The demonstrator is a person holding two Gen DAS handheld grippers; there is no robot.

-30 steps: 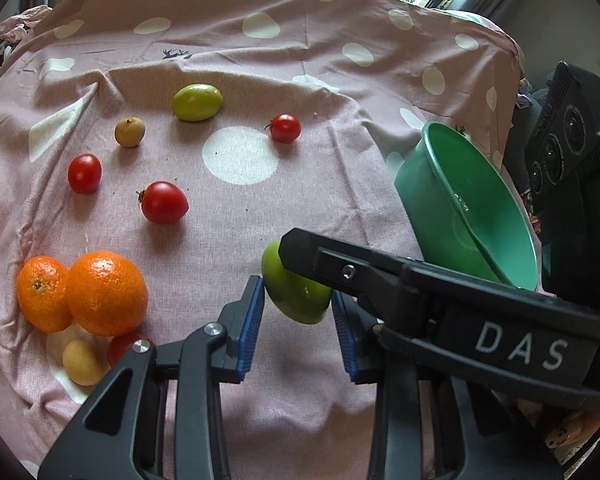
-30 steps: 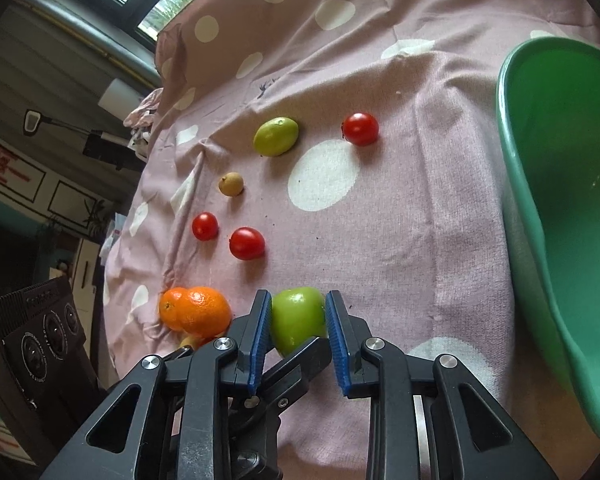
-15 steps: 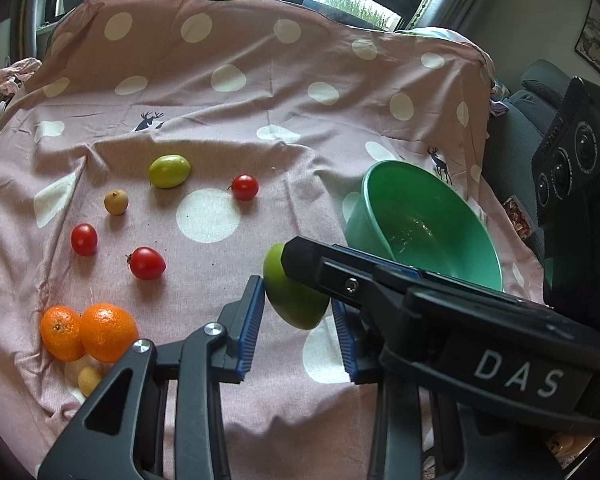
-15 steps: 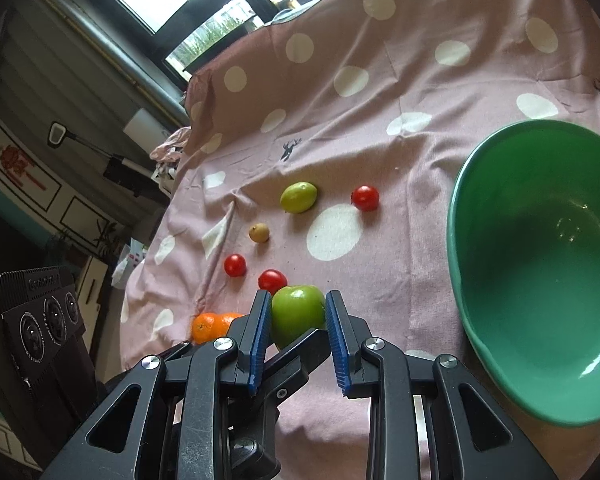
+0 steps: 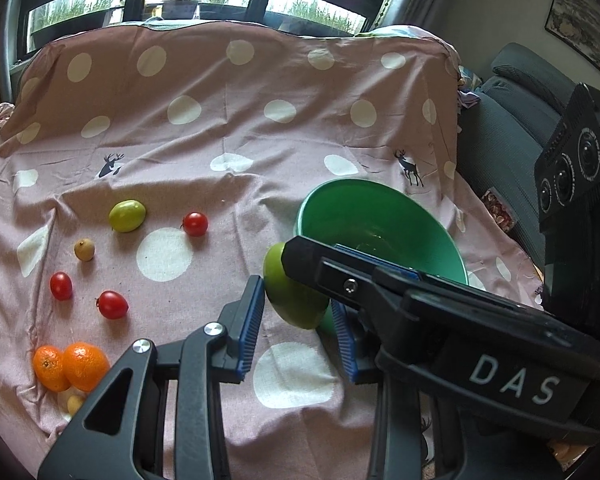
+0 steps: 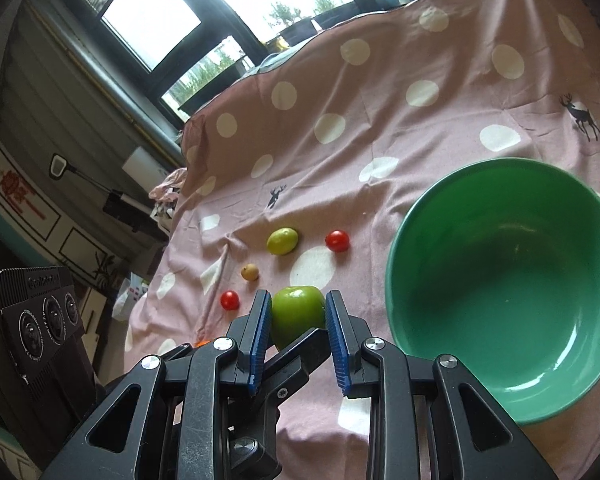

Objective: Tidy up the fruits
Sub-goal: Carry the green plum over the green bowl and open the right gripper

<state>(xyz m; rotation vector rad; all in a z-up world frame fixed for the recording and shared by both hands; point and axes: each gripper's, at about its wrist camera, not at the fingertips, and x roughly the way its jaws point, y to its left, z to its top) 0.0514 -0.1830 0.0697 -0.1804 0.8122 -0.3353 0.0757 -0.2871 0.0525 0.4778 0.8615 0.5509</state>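
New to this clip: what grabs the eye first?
The green apple pinched between the right tool's blue pads, held above the cloth. Just to its right sits the big empty green bowl. Tomatoes and two oranges lie scattered on the pink polka-dot cloth to the left.

Fruit count, left wrist view. Green apple (image 5: pixel 292 300): one. Oval green fruit (image 5: pixel 127 216): one. Red tomatoes: three, namely one beside the large white dot (image 5: pixel 195 224), one at the left (image 5: pixel 61 286) and one nearer the oranges (image 5: pixel 113 305). Oranges: two, touching each other, the smaller (image 5: pixel 49 367) left of the larger (image 5: pixel 85 365). Small tan round fruits: two, one near the oval green fruit (image 5: pixel 84 249) and one partly hidden below the oranges (image 5: pixel 75 403). Green bowl (image 5: pixel 384 216): one. Grippers: two, the left (image 5: pixel 298 334) and the right (image 6: pixel 296 338). Polka-dot cloth (image 5: pixel 228 128): one.
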